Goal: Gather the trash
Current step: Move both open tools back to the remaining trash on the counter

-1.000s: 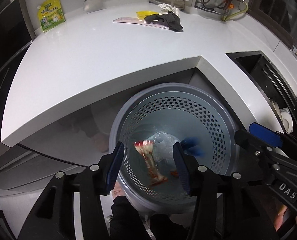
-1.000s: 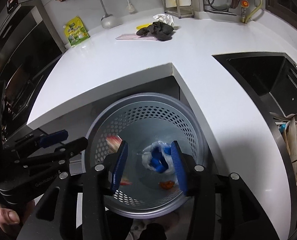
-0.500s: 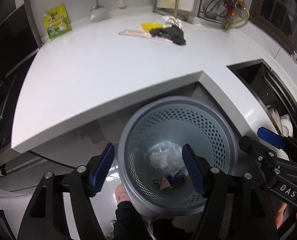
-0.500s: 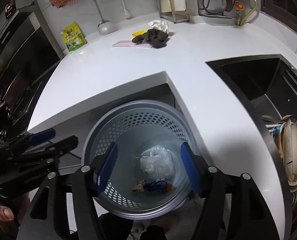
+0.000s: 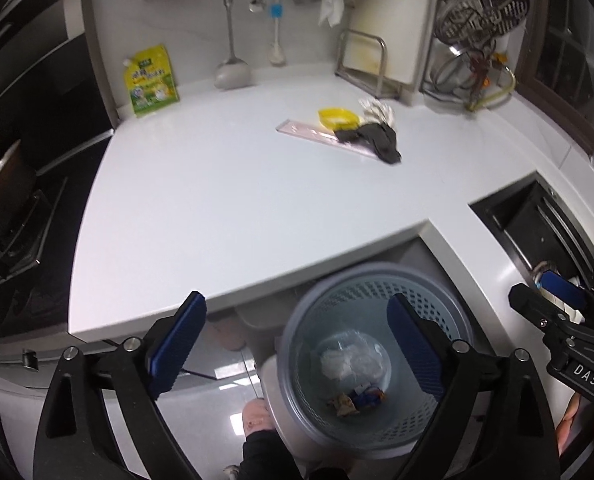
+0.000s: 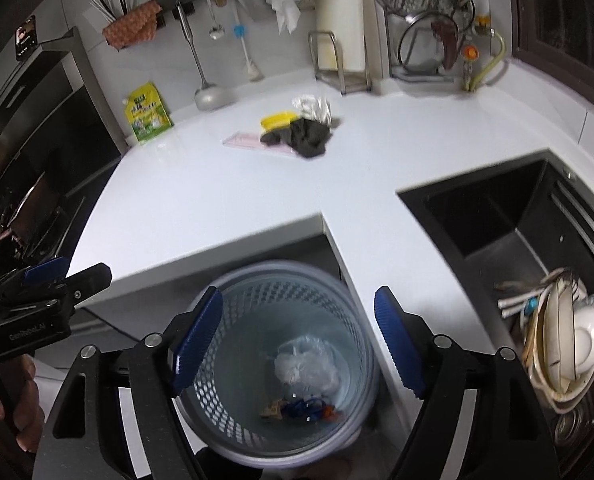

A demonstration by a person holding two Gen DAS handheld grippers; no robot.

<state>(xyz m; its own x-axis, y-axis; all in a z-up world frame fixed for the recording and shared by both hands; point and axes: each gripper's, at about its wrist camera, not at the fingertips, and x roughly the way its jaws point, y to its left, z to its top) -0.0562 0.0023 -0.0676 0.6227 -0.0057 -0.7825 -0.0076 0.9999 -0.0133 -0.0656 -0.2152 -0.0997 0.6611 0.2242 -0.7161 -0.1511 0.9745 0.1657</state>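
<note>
White counter wraps the corner of this kitchen, with the dark sink off to my right and the perforated bin standing on the floor in the notch below me. Both my tongs hang over that bin: the left tongs are spread wide with nothing between the pads, and the right tongs are spread just as wide and also empty. Down in the bin lie a crumpled clear bag and a few small wrappers.

What I judge is left to collect sits far across the counter, near the back wall: a dark crumpled rag-like heap lying on one end of a flat pink strip, with a yellow lid-like piece and a crinkled clear wrapper touching it from behind. That pile lies ahead of both tongs and well apart from them. The strip's long axis runs slantwise, from upper left down to the right. From the right view the pile looks almost straight ahead; from the left it lies ahead and to the right, so I reckon my right tongs have the straighter reach.
</note>
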